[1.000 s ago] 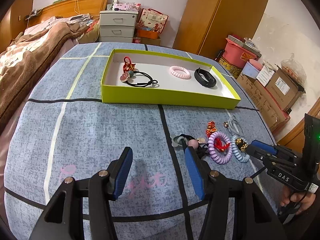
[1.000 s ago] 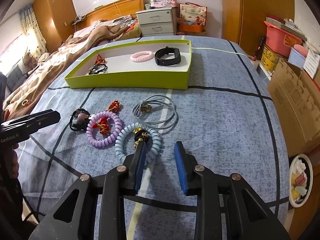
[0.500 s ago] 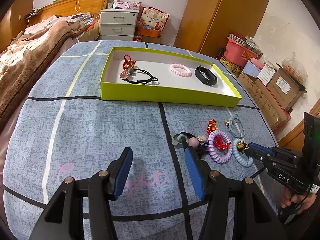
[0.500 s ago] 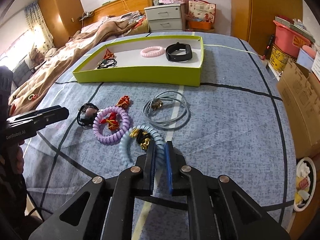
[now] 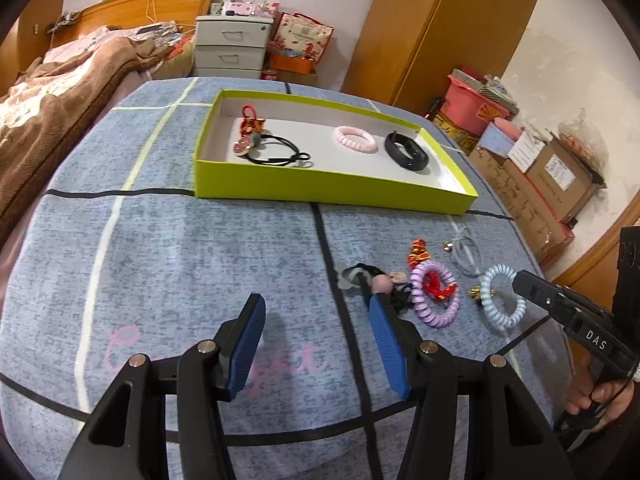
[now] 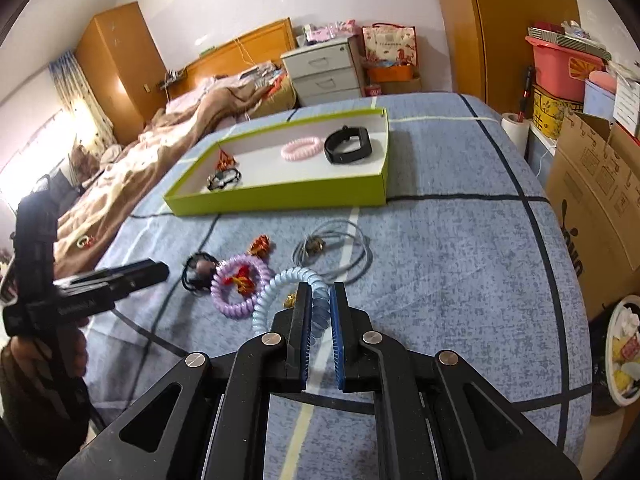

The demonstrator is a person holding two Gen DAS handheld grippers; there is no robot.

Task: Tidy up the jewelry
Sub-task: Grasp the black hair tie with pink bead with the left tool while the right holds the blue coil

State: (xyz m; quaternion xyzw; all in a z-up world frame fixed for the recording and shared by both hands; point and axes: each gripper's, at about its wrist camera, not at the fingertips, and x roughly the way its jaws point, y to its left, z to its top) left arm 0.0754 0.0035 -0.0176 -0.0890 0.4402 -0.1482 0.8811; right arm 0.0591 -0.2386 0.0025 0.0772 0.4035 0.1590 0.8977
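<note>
My right gripper (image 6: 320,292) is shut on a light blue spiral hair tie (image 6: 276,292) and holds it lifted off the blue cloth; the tie also shows in the left wrist view (image 5: 500,300). My left gripper (image 5: 316,308) is open and empty above the cloth. A purple spiral tie (image 6: 236,292) with a red ornament, a black tie with a pink bead (image 6: 198,270), a small red ornament (image 6: 260,244) and a grey cord necklace (image 6: 336,248) lie on the cloth. The yellow-green tray (image 6: 280,196) holds a pink spiral tie (image 6: 302,148), a black band (image 6: 348,144) and other pieces.
A bed with a brown blanket (image 6: 160,152) lies to the left. Cardboard boxes (image 6: 592,184) stand at the right edge. A white drawer unit (image 6: 324,72) and a wooden wardrobe (image 6: 512,28) are behind.
My right gripper closed on the light blue spiral tie and raised it from the cloth. My left gripper stayed open and hardly moved.
</note>
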